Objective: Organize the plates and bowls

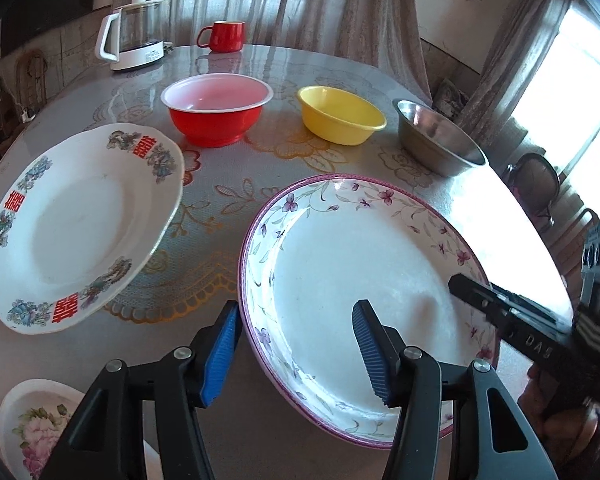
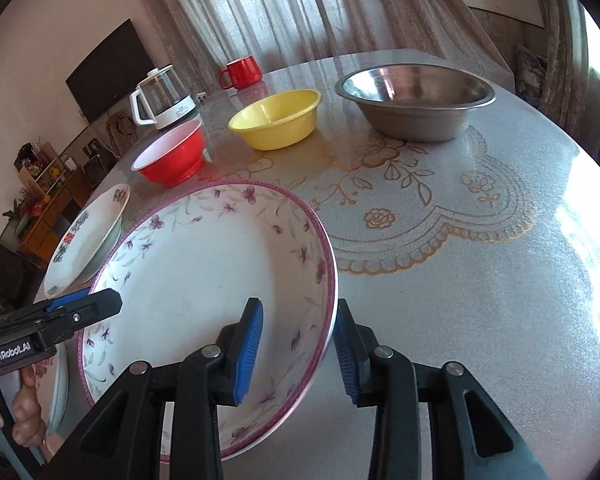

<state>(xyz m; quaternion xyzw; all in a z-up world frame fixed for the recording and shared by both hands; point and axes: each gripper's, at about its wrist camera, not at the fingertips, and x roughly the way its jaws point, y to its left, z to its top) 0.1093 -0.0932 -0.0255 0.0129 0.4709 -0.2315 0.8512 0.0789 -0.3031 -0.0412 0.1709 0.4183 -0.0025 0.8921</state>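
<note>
Both tongs straddle the rim of the purple-flowered plate (image 1: pixel 364 280) on the counter (image 2: pixel 460 260): the left tongs (image 1: pixel 296 354) and the right tongs (image 2: pixel 302 346) are spread, one pad inside and one outside, neither yet pinching. An uneven squeeze could tip the plate or let the glazed rim slip. Red bowl (image 1: pixel 217 109), yellow bowl (image 1: pixel 341 114) and steel bowl (image 1: pixel 438 136) sit empty; the red-lettered plate (image 1: pixel 80 228) lies just beside.
</note>
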